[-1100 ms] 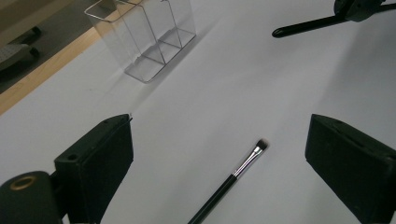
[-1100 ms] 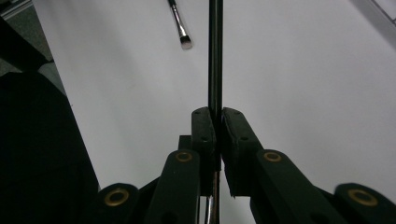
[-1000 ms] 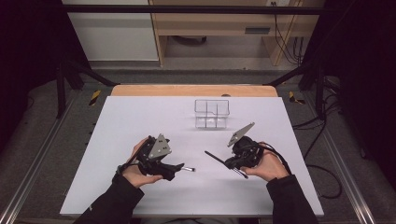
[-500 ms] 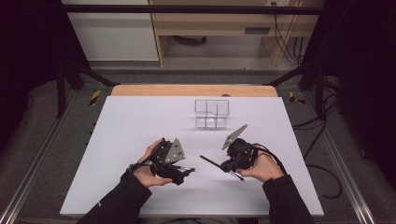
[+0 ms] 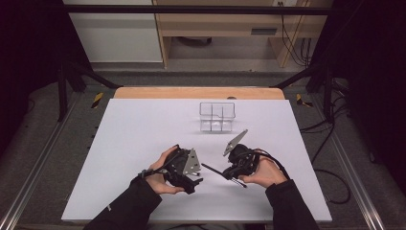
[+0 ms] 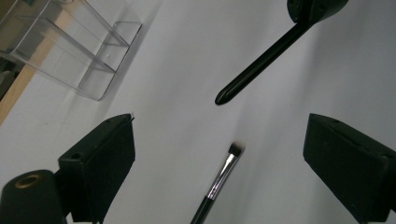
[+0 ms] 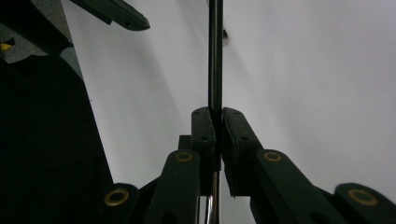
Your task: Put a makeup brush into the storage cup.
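My right gripper (image 5: 233, 168) (image 7: 218, 121) is shut on a thin black brush handle (image 5: 213, 169) (image 7: 215, 56), which sticks out to the left just above the white table (image 5: 143, 129). That handle's rounded end (image 6: 257, 67) hangs in the upper right of the left gripper view. My left gripper (image 5: 194, 178) (image 6: 219, 135) hovers low over the table with its jaws wide apart. Between them on the table lies a small makeup brush (image 6: 219, 182) with a silver ferrule and dark bristles, untouched by either jaw.
A clear plastic organizer (image 5: 218, 116) (image 6: 70, 51) with several compartments stands on the table beyond both hands. The table's wooden far edge (image 5: 196, 92) lies behind it. Dark floor and frame legs surround the table.
My left hand has moved right and slightly down, closing in on the right gripper and coming over the small brush on the table. The right gripper has stayed nearly still.
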A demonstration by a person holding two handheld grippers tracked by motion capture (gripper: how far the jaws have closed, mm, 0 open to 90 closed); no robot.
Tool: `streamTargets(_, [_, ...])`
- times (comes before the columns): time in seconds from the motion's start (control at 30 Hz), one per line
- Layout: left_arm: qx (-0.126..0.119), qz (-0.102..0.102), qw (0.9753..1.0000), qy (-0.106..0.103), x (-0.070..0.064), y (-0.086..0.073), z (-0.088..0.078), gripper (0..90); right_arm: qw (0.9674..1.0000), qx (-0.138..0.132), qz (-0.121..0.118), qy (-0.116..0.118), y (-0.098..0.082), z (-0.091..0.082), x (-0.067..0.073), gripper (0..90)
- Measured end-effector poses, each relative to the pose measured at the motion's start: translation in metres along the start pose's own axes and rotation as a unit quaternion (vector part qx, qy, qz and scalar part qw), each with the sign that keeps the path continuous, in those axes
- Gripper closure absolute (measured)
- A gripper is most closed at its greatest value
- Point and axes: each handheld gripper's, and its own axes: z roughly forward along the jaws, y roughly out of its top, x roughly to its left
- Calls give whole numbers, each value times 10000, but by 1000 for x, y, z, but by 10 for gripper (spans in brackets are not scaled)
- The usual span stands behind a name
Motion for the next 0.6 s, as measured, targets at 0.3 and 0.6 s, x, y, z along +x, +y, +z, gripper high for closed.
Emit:
streamTargets(0.3, [109, 484, 9987, 117, -12, 8, 6, 129, 9999, 46, 106, 58, 2, 3, 2, 841])
streamTargets(0.6, [166, 943, 9938, 573, -23, 12, 8, 183, 9997, 113, -28, 202, 4, 7, 5, 840])
